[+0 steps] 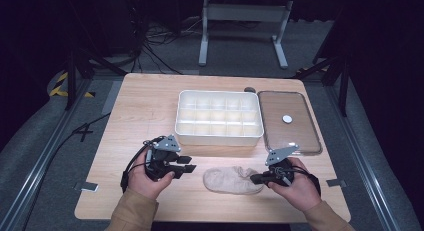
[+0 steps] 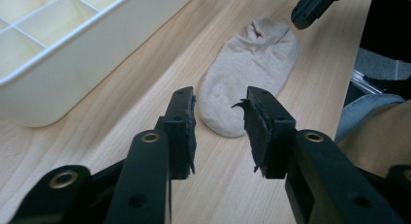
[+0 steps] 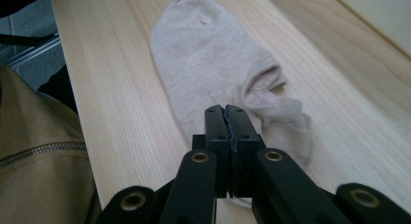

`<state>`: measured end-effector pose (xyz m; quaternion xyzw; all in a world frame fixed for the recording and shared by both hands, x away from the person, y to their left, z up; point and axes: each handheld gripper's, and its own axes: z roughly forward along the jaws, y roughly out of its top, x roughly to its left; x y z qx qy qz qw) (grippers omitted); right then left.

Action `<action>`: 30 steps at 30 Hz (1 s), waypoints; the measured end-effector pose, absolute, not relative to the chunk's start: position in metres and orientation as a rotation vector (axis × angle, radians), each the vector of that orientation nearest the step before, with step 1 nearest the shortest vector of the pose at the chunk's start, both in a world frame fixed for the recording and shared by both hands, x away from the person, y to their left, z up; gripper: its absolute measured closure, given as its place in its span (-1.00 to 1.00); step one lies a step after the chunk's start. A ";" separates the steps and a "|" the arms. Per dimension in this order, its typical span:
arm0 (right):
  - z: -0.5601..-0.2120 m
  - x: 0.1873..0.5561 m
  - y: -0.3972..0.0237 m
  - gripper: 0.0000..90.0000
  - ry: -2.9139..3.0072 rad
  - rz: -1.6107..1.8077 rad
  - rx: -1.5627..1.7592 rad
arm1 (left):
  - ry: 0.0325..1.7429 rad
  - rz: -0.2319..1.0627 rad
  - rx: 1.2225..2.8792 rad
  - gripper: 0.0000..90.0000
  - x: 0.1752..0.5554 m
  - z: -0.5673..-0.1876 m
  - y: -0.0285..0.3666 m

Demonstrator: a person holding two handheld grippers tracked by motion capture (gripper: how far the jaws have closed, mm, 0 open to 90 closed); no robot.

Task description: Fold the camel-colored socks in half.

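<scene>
A beige ankle sock [image 1: 231,180] lies flat on the wooden table near its front edge. My left gripper [image 1: 189,164] stands open just left of the sock's toe end. In the left gripper view the open jaws [image 2: 220,100] frame the toe of the sock [image 2: 252,59] without touching it. My right gripper [image 1: 254,179] is at the sock's right end, its jaws shut. In the right gripper view the shut tips [image 3: 226,110] hover over the cuff opening of the sock [image 3: 213,64]; no cloth shows between them. The right gripper's tip [image 2: 310,8] shows beyond the cuff.
A white divided box [image 1: 218,136] with several empty compartments stands behind the sock, its wall [image 2: 72,83] close to my left gripper. A clear lid [image 1: 300,136] with a small white disc [image 1: 287,119] on it lies to the box's right. Tan sleeves enter from below.
</scene>
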<state>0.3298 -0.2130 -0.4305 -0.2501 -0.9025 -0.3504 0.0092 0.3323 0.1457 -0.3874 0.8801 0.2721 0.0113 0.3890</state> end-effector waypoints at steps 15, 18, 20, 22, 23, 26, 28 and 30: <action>-0.452 0.326 -0.184 0.98 -2.898 -1.164 -0.745 | 0.695 -0.004 2.292 0.53 0.334 -0.402 0.131; -0.454 0.327 -0.181 0.97 -2.898 -1.195 -0.756 | 0.700 -0.029 2.285 0.52 0.336 -0.406 0.130; -0.454 0.327 -0.179 0.97 -2.898 -1.216 -0.755 | 0.709 -0.034 2.301 0.51 0.336 -0.409 0.129; -0.455 0.328 -0.176 0.96 -2.901 -1.219 -0.752 | 0.708 -0.032 2.300 0.50 0.336 -0.410 0.128; -0.456 0.329 -0.175 0.95 -2.904 -1.219 -0.750 | 0.708 -0.032 2.300 0.49 0.336 -0.410 0.128; -0.459 0.330 -0.174 0.92 -2.910 -1.211 -0.758 | 0.715 -0.017 2.309 0.43 0.336 -0.411 0.129; -0.461 0.332 -0.174 0.90 -2.922 -1.220 -0.764 | 0.728 0.003 2.308 0.37 0.336 -0.412 0.130; -0.464 0.334 -0.175 0.89 -2.928 -1.201 -0.777 | 0.745 0.002 2.300 0.34 0.336 -0.414 0.131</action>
